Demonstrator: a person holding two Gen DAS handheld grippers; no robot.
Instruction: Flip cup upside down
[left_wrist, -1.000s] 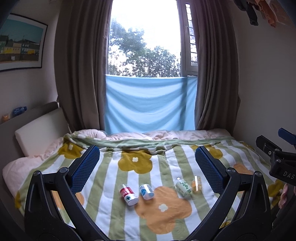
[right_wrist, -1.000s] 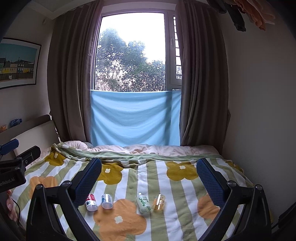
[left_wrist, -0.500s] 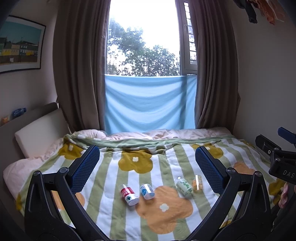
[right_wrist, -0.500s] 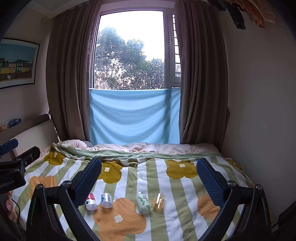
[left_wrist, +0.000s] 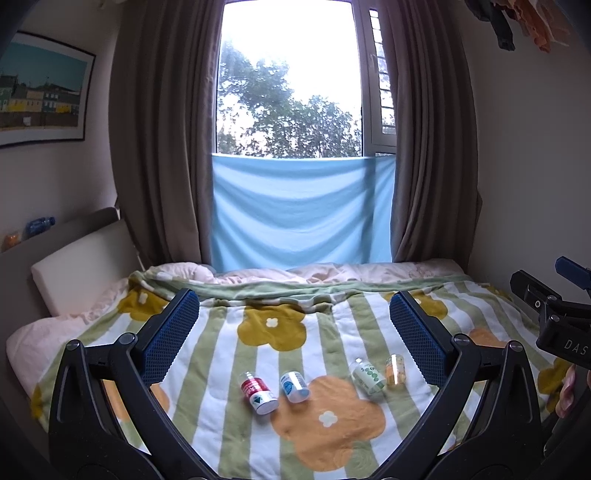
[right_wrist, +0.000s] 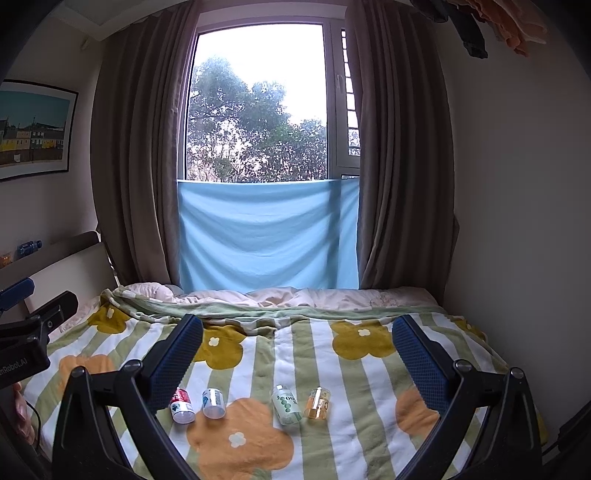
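Several small cups lie on their sides in a row on the flowered blanket (left_wrist: 325, 332): a red one (left_wrist: 258, 392), a blue-labelled clear one (left_wrist: 294, 386), a green-dotted one (left_wrist: 367, 377) and an amber one (left_wrist: 394, 370). In the right wrist view they are the red (right_wrist: 181, 405), blue (right_wrist: 214, 402), green (right_wrist: 286, 404) and amber (right_wrist: 317, 403) cups. My left gripper (left_wrist: 294, 321) is open and empty, held above and short of the cups. My right gripper (right_wrist: 297, 338) is open and empty, likewise short of them.
The bed fills the room's width, with a headboard and pillow (left_wrist: 79, 266) at left and a wall (right_wrist: 517, 221) at right. Curtains and a blue cloth (left_wrist: 299, 214) hang at the far end. The other gripper's body shows at each view's edge (left_wrist: 554, 317).
Both views have shifted very slightly; the cups lie in the same places. Both grippers stay open and empty.
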